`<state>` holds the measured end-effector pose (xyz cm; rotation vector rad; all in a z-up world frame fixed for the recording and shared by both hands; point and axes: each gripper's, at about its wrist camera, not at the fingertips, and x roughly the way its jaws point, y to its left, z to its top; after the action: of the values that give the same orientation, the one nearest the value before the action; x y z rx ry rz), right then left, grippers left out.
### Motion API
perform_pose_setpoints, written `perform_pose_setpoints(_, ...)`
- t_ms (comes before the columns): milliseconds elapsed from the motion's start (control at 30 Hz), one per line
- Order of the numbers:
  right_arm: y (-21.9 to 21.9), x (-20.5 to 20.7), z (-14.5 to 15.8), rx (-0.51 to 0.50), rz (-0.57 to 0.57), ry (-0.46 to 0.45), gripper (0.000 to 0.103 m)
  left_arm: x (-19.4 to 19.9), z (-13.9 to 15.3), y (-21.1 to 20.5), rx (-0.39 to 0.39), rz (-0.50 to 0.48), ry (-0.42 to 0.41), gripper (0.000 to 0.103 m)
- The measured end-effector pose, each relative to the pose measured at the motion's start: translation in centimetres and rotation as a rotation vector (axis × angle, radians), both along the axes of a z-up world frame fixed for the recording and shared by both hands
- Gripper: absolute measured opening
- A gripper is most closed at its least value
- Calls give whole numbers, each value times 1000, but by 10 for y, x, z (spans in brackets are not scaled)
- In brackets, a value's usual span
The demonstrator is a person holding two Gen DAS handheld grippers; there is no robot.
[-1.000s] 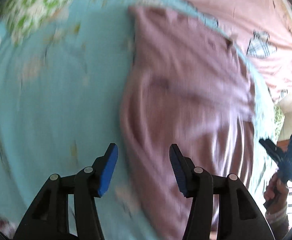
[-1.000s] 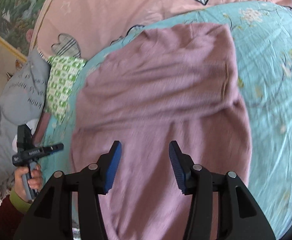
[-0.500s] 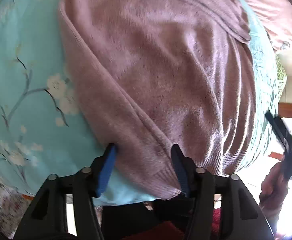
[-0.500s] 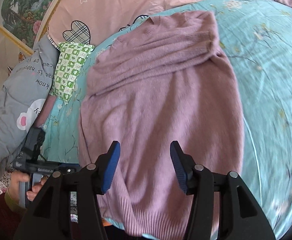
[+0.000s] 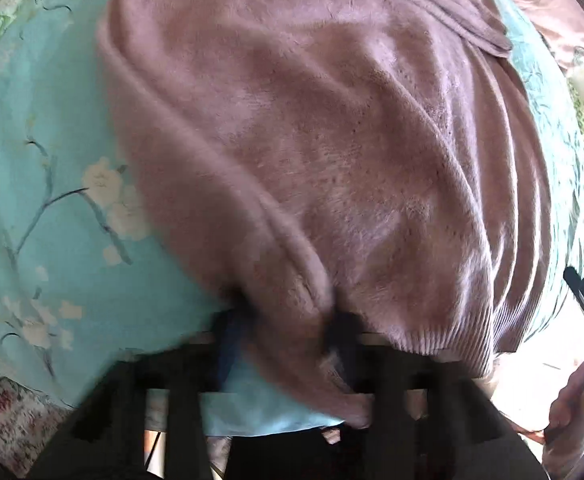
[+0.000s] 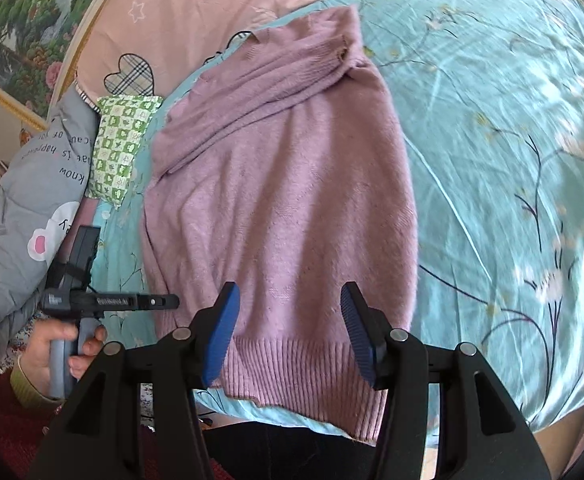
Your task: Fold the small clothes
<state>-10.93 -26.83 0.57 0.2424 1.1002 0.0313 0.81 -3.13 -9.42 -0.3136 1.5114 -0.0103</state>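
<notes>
A turquoise flowered bedsheet (image 6: 512, 160) covers the bed, with a pink quilt (image 6: 195, 12) behind and a grey quilt (image 6: 15, 216) and green checked pillow (image 6: 121, 148) at one side. On the sheet lies the mauve sweater (image 6: 283, 200), sleeves folded across its chest, its ribbed hem (image 6: 292, 364) hanging over the near edge. The left gripper (image 5: 287, 320) has just been closing and now pinches a bunched fold at the hem's left corner. The right gripper (image 6: 287, 324) hovers above the hem, tongs apart, nothing between them. Judged best practice: seat the right pads on the opposite hem corner, then lift both corners evenly toward the shoulders.
</notes>
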Motion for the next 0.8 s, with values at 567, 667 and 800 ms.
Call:
perform_pose_setpoints(567, -43, -23, -24, 32, -64, 100, 54, -87, -5, 80, -253, 121, -113, 54)
perform_pose_setpoints(667, -42, -23, -39, 70, -60, 121, 54, -85, -10, 76, -297, 153, -107, 60)
perform_pose_setpoints(800, -42, -22, -47, 103, -62, 110, 54, -77, -15, 81, -406, 224, -113, 66)
